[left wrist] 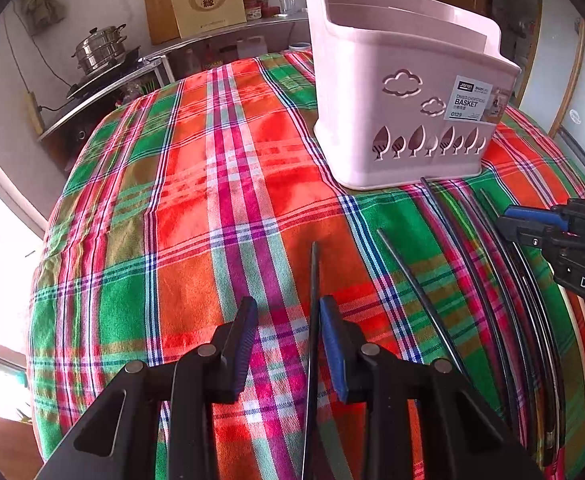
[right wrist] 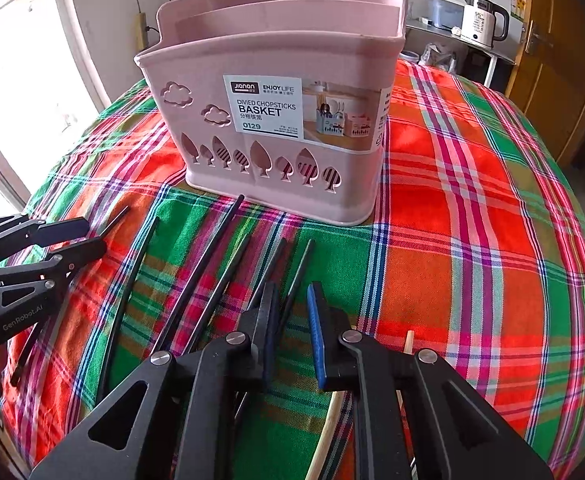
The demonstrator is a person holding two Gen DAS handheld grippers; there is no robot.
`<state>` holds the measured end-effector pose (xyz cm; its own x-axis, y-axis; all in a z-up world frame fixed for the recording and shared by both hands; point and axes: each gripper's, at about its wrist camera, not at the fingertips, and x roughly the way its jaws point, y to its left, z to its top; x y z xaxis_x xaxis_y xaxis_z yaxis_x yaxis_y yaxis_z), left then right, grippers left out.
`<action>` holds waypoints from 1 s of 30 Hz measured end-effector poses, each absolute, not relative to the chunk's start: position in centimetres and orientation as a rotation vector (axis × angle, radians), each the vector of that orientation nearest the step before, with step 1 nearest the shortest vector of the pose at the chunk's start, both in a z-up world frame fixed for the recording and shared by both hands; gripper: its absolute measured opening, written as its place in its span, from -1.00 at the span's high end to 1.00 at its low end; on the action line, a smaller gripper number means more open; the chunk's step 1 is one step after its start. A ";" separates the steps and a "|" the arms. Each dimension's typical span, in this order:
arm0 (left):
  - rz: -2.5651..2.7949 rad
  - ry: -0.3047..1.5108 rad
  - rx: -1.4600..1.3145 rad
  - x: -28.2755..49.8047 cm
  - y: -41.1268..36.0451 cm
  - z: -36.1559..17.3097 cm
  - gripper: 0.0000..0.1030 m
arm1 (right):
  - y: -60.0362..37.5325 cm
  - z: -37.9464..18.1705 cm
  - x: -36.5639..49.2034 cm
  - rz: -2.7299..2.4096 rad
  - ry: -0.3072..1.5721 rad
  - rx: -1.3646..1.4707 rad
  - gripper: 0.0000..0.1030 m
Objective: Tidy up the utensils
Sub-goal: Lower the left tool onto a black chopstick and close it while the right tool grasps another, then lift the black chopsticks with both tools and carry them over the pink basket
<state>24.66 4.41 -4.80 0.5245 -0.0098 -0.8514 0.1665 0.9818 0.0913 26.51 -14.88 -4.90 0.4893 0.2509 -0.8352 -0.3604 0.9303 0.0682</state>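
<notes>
Several black chopsticks (right wrist: 196, 276) lie loose on the plaid tablecloth (right wrist: 472, 216), fanned across the lower middle of the right wrist view, just in front of the pink basket (right wrist: 276, 60), which stands upright in the upper centre of that frame and looks empty as far as its dividers show. A pale wooden chopstick (right wrist: 326, 428) curves out at the bottom, under your right gripper (right wrist: 294, 312).

You appear to be at the picking-up step. Your left gripper (left wrist: 288, 320) has its jaws parted, with one black chopstick (left wrist: 313, 280) lying just inside the right pad; it is not pinched. Your right gripper is likewise released, its pads spread over the tips of two black sticks.

Next, I judge, you need to close on a single stick near its middle, lift it clear of its neighbours, tip it upright and lower it into one compartment. The sticks are thin and lie flat on cloth, so the pads must come down low.

Readable writing: the basket's label says "jianan", "ENJOY LIFE", "DIVIED CHOPSTICKS BASKET", "0129". The left gripper's body reads "GenRobot.AI"; the right's shows "DAS" at the right edge of the left wrist view.
</notes>
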 end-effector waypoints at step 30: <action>-0.188 0.764 0.070 20.1 5.5 9.0 0.92 | -17.4 7.4 22.2 0.465 0.698 -0.019 0.91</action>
